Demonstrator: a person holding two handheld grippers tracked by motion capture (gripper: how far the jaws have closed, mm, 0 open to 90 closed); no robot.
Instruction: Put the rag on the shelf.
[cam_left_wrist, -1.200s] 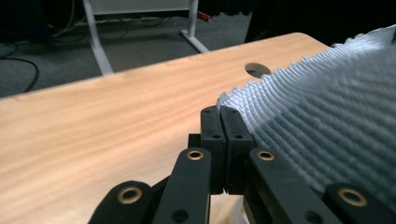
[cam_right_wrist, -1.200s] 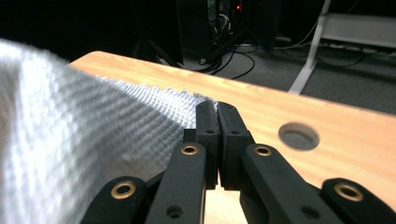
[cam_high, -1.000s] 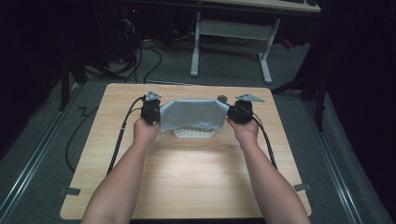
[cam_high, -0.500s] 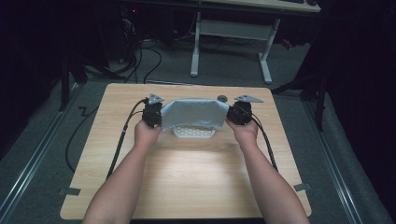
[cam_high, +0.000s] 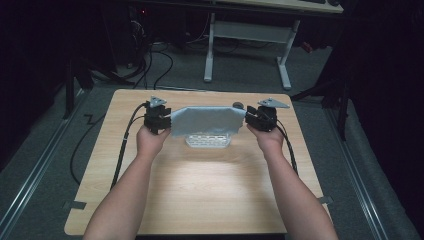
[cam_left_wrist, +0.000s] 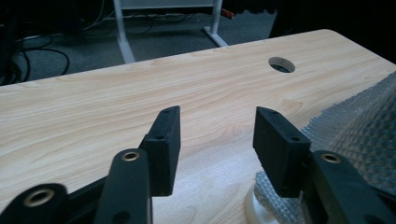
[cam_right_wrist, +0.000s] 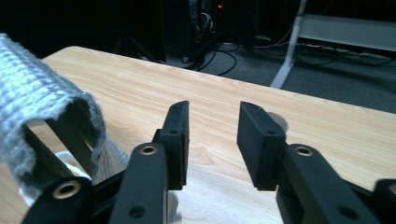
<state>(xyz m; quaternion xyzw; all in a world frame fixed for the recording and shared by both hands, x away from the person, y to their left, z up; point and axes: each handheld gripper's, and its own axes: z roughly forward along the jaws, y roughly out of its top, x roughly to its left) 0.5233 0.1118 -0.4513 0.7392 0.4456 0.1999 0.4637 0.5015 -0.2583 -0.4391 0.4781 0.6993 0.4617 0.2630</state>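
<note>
Pale woodgrain table (cam_high: 200, 190); waffle-textured grey cloth (cam_high: 207, 120) (draped over white basket (cam_high: 207, 141)).

Each black hand-held gripper (cam_high: 158, 119) (cam_high: 261, 118) carries a grey triangular plate, brass-ringed screw holes and a trailing black cable.

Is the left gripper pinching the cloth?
No, the left gripper has its jaws apart with bare table between them, and the cloth lies off to one side.
</note>
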